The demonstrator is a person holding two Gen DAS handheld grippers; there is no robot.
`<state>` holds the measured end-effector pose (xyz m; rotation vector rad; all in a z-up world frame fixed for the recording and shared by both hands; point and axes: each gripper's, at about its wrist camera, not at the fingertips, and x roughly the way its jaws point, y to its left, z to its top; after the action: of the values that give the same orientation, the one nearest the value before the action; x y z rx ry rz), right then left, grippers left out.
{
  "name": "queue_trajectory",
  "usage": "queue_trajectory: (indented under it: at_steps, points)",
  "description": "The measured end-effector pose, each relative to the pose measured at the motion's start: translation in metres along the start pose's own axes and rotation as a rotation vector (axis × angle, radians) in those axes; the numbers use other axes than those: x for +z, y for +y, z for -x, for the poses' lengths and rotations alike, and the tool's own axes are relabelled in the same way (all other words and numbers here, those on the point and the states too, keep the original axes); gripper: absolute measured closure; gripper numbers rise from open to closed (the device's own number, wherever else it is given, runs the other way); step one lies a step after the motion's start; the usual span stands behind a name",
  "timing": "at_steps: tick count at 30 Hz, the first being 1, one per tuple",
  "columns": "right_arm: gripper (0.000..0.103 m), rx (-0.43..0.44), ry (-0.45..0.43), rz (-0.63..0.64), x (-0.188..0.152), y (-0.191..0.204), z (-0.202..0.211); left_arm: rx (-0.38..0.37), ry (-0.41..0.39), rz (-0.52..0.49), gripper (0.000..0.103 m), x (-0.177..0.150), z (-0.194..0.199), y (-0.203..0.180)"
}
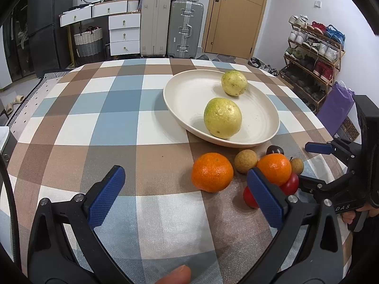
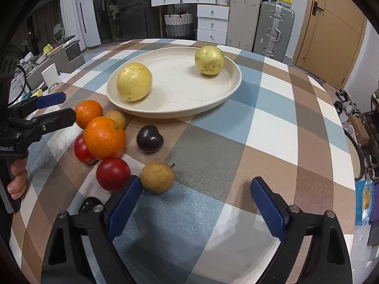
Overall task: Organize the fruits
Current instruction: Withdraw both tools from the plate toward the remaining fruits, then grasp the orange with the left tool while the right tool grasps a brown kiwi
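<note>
A cream plate [image 1: 189, 90] [image 2: 180, 104] on the checked tablecloth holds two yellow-green guavas [image 1: 222, 117] [image 1: 234, 82] [image 2: 134, 82] [image 2: 209, 57]. In front of the plate lie two oranges [image 1: 212, 172] [image 1: 274, 168] [image 2: 104, 138] [image 2: 88, 113], two red tomatoes [image 2: 113, 174] [image 2: 81, 150], brown longans [image 1: 245, 158] [image 2: 157, 177] and a dark plum [image 2: 149, 138]. My left gripper [image 1: 187, 177] is open and empty, just before the oranges. My right gripper [image 2: 196, 189] is open and empty, its left finger beside a longan.
Another dark fruit [image 2: 88, 204] lies behind my right gripper's left finger. Each gripper shows in the other's view [image 1: 331, 156] [image 2: 47, 108]. Suitcases [image 1: 170, 28], white drawers [image 1: 123, 30], a door and a shoe rack [image 1: 312, 54] stand beyond the table.
</note>
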<state>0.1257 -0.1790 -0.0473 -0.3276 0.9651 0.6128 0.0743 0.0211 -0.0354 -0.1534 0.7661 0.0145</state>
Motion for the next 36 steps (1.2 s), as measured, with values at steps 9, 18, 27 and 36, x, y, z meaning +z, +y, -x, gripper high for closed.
queue_trajectory:
  at_steps: [9,18,27,36]
  points:
    - [0.03,0.035,-0.016,0.035,-0.002,0.008,0.005,-0.001,0.006,0.004,0.0,-0.002,-0.002,0.002]
    - [0.066,0.066,-0.041,0.024,-0.002,0.009,0.01,-0.002,0.008,0.007,0.0,-0.003,-0.004,0.003]
    - [0.075,0.064,-0.072,0.027,-0.002,0.01,0.016,0.007,0.034,0.016,0.0,-0.002,-0.007,0.005]
    - [0.075,0.047,-0.064,0.016,-0.001,0.008,0.014,0.028,0.103,-0.015,0.0,-0.002,-0.021,-0.001]
